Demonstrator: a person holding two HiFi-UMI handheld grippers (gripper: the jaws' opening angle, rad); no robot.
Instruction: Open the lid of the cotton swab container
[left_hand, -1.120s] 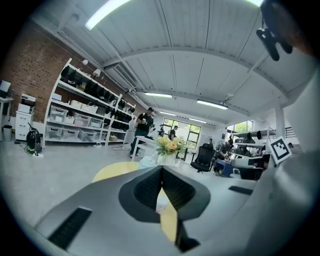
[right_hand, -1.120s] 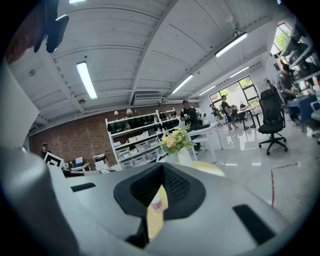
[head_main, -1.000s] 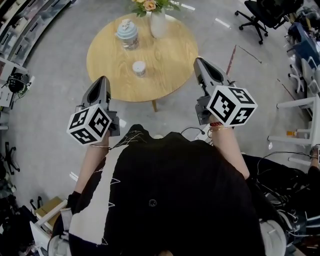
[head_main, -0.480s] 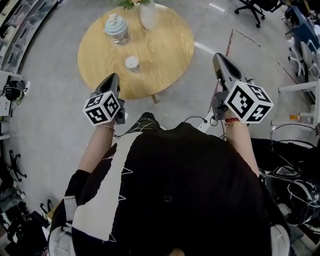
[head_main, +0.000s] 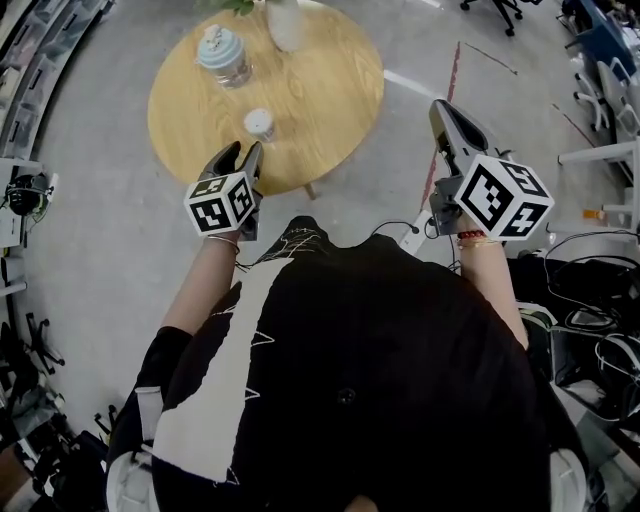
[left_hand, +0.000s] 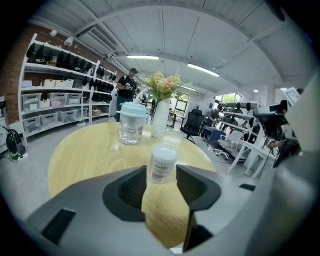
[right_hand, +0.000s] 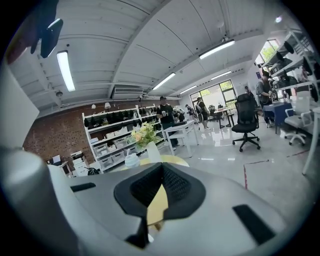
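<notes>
Lowered, our left gripper (head_main: 240, 156), jaws just parted and empty, nears the small white cylindrical swab container (head_main: 259, 124); clipping its side would topple it; our right gripper (head_main: 445, 110) has closed jaws.

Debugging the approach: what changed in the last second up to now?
The left gripper came forward and down to the table edge, just behind the cotton swab container. Its jaws have just been opening, with the container ahead of the gap, not gripped. The right gripper shifted a little, jaws shut, empty. The container, teal-lidded jar and vase stayed put.
</notes>
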